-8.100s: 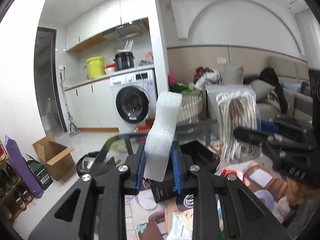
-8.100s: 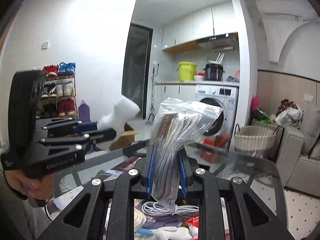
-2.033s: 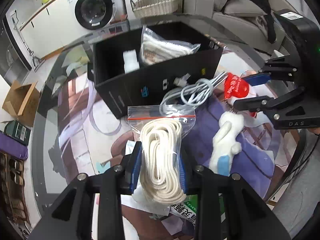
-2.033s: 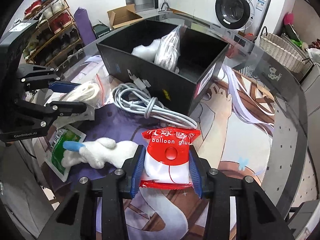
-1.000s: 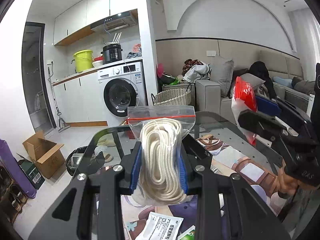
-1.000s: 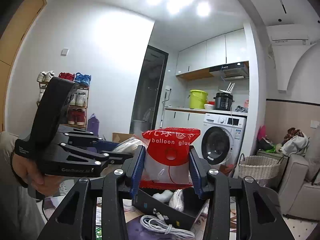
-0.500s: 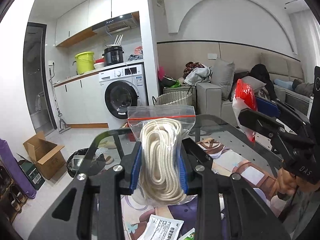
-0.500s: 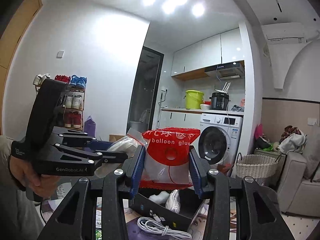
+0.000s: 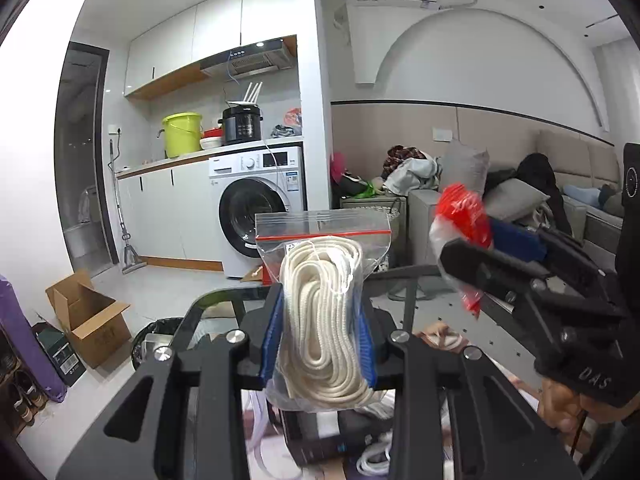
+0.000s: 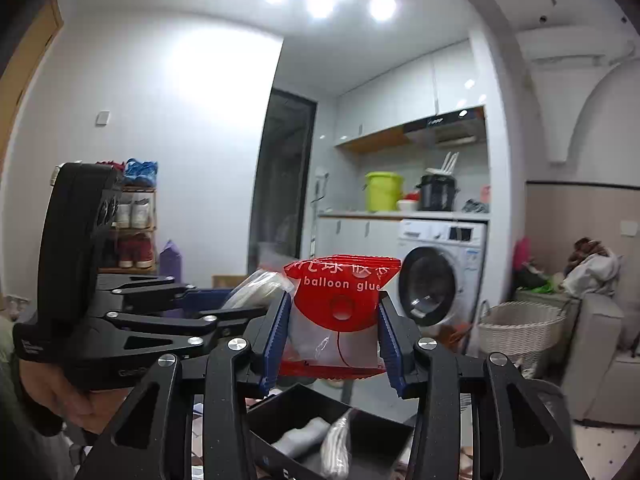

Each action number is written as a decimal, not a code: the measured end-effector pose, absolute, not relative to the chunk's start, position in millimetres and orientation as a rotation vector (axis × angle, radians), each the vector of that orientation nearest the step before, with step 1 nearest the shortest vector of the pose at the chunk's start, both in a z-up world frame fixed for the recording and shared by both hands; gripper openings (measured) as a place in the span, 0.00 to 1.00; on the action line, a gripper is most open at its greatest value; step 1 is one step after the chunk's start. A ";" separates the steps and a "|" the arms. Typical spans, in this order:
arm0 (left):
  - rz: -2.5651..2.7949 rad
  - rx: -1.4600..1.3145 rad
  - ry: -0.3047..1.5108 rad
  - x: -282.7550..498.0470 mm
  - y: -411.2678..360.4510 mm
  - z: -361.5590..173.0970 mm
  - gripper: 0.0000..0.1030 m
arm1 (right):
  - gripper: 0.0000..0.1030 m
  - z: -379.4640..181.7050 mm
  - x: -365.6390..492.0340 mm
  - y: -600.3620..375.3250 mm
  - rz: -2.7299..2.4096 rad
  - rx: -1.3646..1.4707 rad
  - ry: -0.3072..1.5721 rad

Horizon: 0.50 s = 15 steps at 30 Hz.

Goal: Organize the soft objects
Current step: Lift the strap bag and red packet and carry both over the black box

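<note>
The left gripper point(image 9: 320, 332) clenches one clear zip bag of coiled white rope point(image 9: 322, 320), its ribbed blue pads point(image 9: 271, 336) pressing the crinkled plastic. The right gripper point(image 10: 334, 344) grasps one glossy red balloon glue packet point(image 10: 340, 312) upright. Below sits one black box point(image 10: 320, 436) holding what look like two pale soft items. Beyond stand one washing machine point(image 10: 436, 272) and one woven basket point(image 10: 520, 328).

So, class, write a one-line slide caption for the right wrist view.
Right gripper holds a red balloon glue packet above the black box, left gripper alongside with bagged rope.
</note>
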<state>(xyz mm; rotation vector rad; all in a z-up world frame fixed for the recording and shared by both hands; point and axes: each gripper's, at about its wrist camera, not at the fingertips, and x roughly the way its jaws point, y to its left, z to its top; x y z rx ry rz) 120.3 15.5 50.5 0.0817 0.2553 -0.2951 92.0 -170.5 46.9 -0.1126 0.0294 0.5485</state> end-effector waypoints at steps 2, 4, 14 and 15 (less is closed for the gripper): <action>-0.283 0.079 0.259 129.1 15.1 49.8 0.30 | 0.41 49.8 102.7 -166.7 0.531 -0.124 0.022; -0.278 0.080 0.265 134.0 14.2 48.0 0.30 | 0.41 49.5 112.3 -163.1 0.520 -0.129 0.026; -0.273 0.088 0.275 132.4 7.0 49.3 0.31 | 0.41 51.0 117.8 -162.1 0.508 -0.138 0.015; -0.269 0.090 0.270 131.6 6.8 49.7 0.31 | 0.41 50.6 116.3 -162.2 0.507 -0.140 0.012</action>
